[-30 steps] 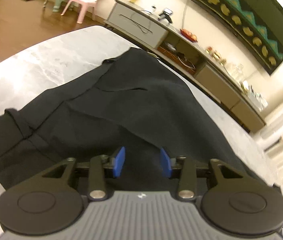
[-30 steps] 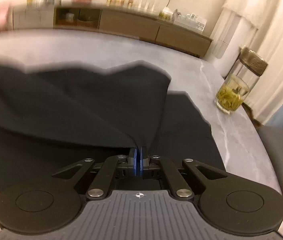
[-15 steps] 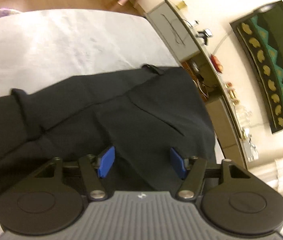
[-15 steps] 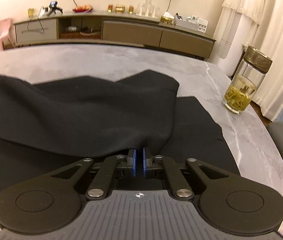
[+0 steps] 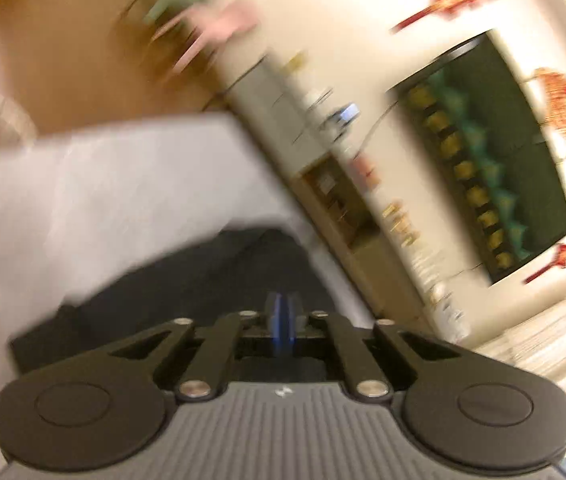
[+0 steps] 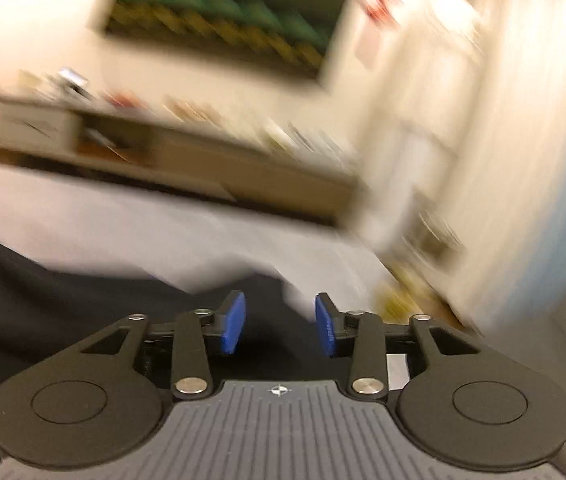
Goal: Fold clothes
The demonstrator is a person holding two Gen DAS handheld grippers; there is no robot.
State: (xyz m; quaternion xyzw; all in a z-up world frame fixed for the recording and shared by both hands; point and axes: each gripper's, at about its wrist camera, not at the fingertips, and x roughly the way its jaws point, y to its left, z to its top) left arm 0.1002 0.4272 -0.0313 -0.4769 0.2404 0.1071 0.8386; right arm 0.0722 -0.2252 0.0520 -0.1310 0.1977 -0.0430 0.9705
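Note:
A black garment [image 5: 203, 280] lies on the pale marble table [image 5: 103, 184]; the left wrist view is badly blurred. My left gripper [image 5: 283, 312] hovers over the garment's near part. Its jaws are closing and the blue pads stand almost together; whether cloth is pinched between them I cannot tell. In the right wrist view the garment [image 6: 43, 288] spreads to the left and under my right gripper [image 6: 280, 320]. Its jaws are opening, the blue pads stand well apart and nothing is between them. The table [image 6: 143, 232] runs on behind.
A long low sideboard [image 6: 203, 160] with small items stands against the far wall, under a dark wall screen [image 5: 483, 152]. Pale curtains [image 6: 463, 140] hang at the right. A yellowish blur [image 6: 399, 300] sits by the table's right edge.
My left gripper went from open to nearly shut while swinging sideways over the garment. My right gripper, shut on a fold of the garment before, has let go, opened and lifted away.

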